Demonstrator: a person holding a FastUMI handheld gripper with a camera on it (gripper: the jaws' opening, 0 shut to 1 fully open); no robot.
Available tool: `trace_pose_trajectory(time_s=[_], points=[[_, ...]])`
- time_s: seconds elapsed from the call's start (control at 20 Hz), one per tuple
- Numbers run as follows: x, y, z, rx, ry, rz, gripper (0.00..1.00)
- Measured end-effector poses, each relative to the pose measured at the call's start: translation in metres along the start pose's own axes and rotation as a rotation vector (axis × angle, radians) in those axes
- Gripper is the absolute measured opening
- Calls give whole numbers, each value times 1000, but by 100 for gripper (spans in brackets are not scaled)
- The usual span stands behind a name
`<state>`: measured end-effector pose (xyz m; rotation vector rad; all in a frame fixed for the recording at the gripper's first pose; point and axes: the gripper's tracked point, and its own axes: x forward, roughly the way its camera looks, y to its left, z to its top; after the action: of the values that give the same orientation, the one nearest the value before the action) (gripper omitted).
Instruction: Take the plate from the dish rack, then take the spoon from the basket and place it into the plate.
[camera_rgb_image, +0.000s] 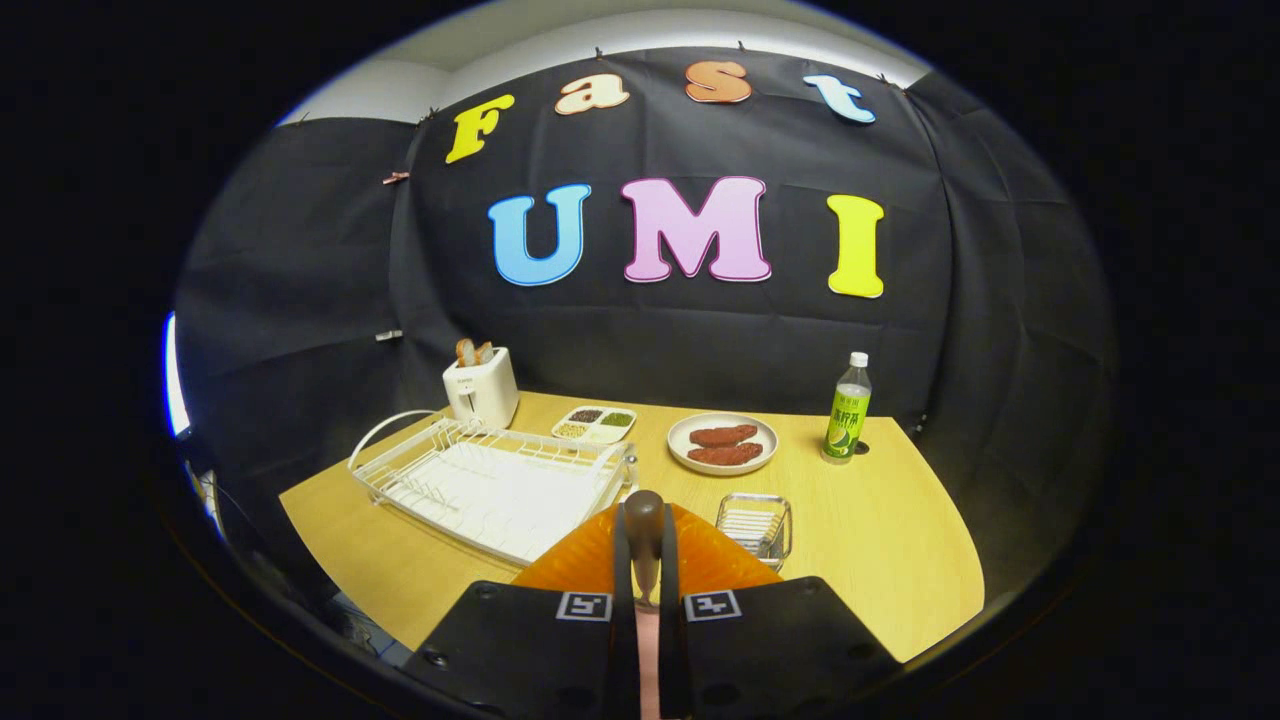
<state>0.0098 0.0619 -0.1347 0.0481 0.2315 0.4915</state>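
Note:
My gripper (645, 548) is shut on the spoon (643, 515). The spoon's dark brown bowl sticks up past the fingertips, and its pinkish handle runs back between the two fingers. Right under the fingers an orange ribbed plate (715, 560) lies on the wooden table (880, 540), partly hidden by the gripper body. The small wire basket (756, 525) stands just beyond the plate, to the right of the fingers, with nothing seen in it. The white dish rack (490, 482) sits ahead to the left, and I see no dishes in it.
At the back of the table are a white toaster (481, 388) with bread, a small divided tray (595, 423), a plate of reddish-brown food (722, 442) and a green-labelled bottle (848, 410). The table's front edge curves close below the plate.

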Motion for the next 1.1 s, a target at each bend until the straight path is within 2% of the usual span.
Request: trace_pose_trajectory(time_s=[0.2, 0.4, 0.55, 0.8, 1.1], points=[[11, 6, -42, -113, 4, -76, 12], [14, 9, -63, -106, -16, -115, 12], [6, 8, -73, -56, -16, -156, 14], [-9, 10, -114, 103, 145, -187, 20], [-15, 15, -126, 144, 254, -158, 22]])
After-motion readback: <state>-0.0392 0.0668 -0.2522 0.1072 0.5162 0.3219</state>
